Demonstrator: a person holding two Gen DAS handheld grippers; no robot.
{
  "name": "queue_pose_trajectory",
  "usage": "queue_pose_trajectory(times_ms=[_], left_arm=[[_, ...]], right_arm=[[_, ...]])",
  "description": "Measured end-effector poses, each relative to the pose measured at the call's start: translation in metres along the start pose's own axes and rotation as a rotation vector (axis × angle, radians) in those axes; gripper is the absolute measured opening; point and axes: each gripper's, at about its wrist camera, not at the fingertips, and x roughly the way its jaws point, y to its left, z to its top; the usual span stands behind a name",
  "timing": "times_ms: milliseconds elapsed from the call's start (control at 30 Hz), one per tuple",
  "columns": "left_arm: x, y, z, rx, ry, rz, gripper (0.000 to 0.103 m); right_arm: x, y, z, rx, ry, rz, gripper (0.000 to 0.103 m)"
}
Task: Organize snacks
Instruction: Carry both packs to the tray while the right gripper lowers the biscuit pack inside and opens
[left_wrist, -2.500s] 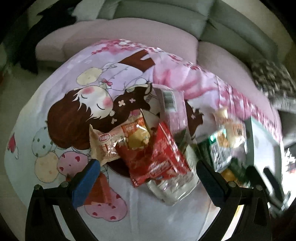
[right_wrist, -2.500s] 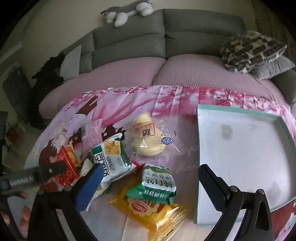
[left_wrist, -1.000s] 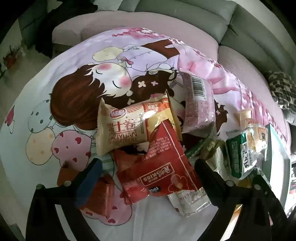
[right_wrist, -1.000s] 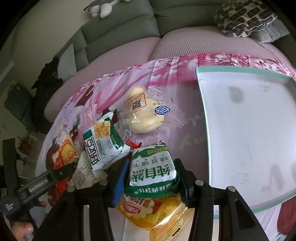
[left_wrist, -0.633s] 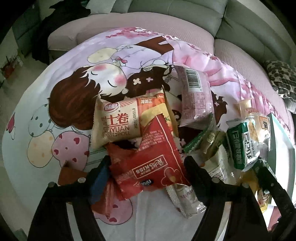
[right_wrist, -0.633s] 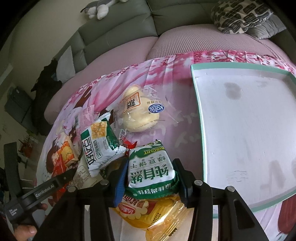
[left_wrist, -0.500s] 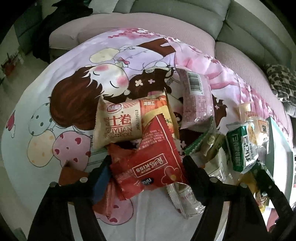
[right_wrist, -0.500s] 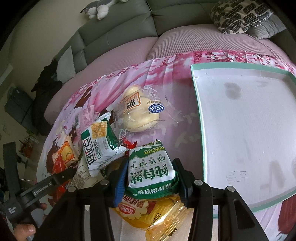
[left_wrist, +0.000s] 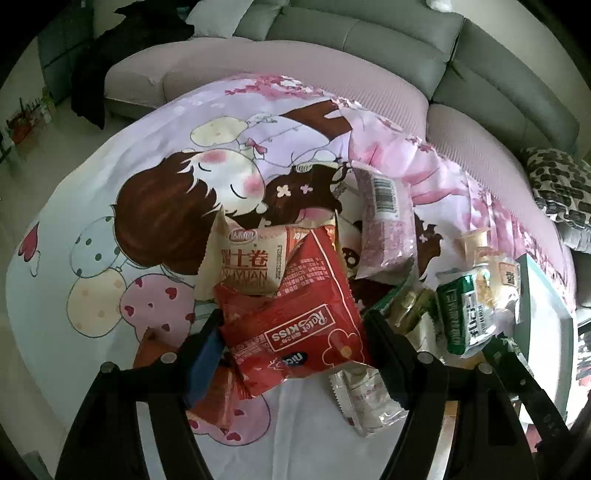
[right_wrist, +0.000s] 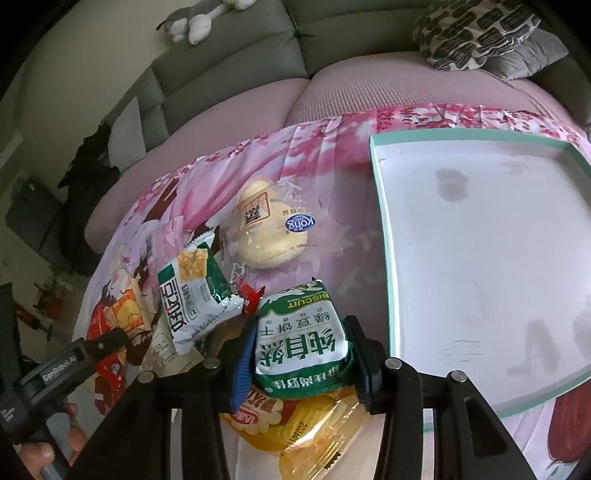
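The tray, white with a teal rim, lies just right of the right gripper and holds nothing; likely the drop spot for the snacks.

The red packet sits between the left gripper's fingers, both pads against its side edges, jaws about half wide. It rests on top of the pile, overlapping the beige roll pack ahead of the gripper. Probably light, soft, air-puffed foil and slippery, with crushable contents; hold it across the width near the middle, not by the crimped ends.

The green biscuit pack is clamped between the right gripper's pads, jaws narrowing a little more on it, wrapper bulging slightly. It lies on the yellow packet directly below the fingers. Light and pillow-like, biscuits brittle, so gentle pressure seems best.

Only the left wrist view shows the red packet's grip, the roll pack's face and the pink barcode pack ahead-right. Only the right wrist view shows the tray's full inside, the round bun ahead, the white-green cracker pack ahead-left, and a hand on the left gripper's handle.
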Motion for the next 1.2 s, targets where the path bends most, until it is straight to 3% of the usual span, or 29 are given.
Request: queue_pose_trajectory(times_ms=[367,600,900,1200], left_arm=[[-0.018,-0.008,0.007,-0.002,-0.055,-0.031,0.076],[-0.030,-0.026,0.009,0.028,-0.106,-0.074,0.076],[-0.042,-0.100,0.009,0.215,-0.145,-0.156,0.076],[-0.045,-0.188,0.001,0.422,-0.129,-0.268,0.076]], right_arm=[[-0.022,0.001,0.006,0.002,-0.105,0.040,0.047],[-0.048,-0.019,0.016,0.031,-0.244,0.002,0.047],[-0.072,-0.066,0.025,0.114,-0.355,-0.109,0.048],[-0.094,-0.129,0.026,0.235,-0.419,-0.246,0.048]])
